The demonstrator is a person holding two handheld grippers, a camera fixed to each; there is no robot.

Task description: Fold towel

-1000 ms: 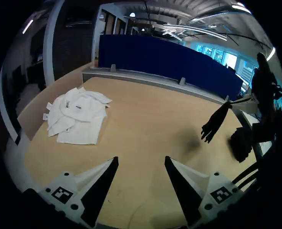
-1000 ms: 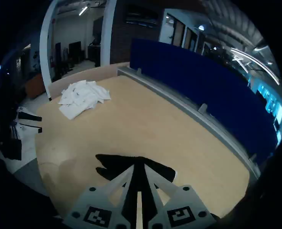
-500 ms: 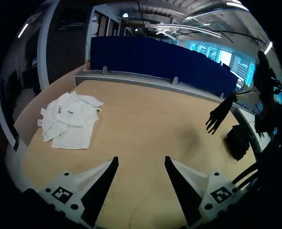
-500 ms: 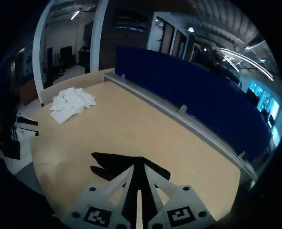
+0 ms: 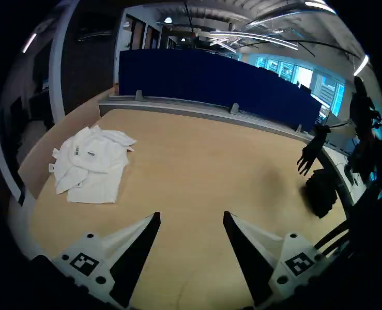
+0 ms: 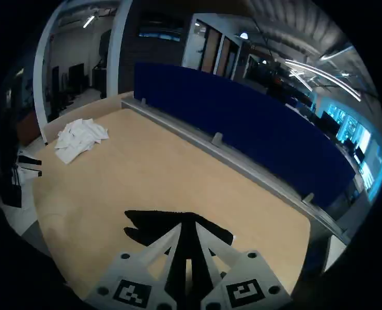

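Note:
A black towel point(image 6: 157, 227) hangs from my right gripper point(image 6: 188, 225), whose fingers are shut on its upper edge. The cloth spreads to both sides just above the light wooden table point(image 6: 154, 170). In the left gripper view the same black towel point(image 5: 310, 154) dangles at the far right, held up by the right gripper point(image 5: 331, 126) off the table's right end. My left gripper point(image 5: 191, 214) is open over the near edge of the table with nothing between its fingers.
A loose pile of white cloths point(image 5: 90, 163) lies at the table's left end; it is also far off in the right gripper view point(image 6: 79, 137). A dark heap point(image 5: 322, 192) sits at the right edge. A blue partition point(image 5: 211, 82) with a grey rail lines the far side.
The right gripper has carried the black towel farther away and to the right in the left gripper view. The white pile looks smaller in the right gripper view. The left gripper stays open.

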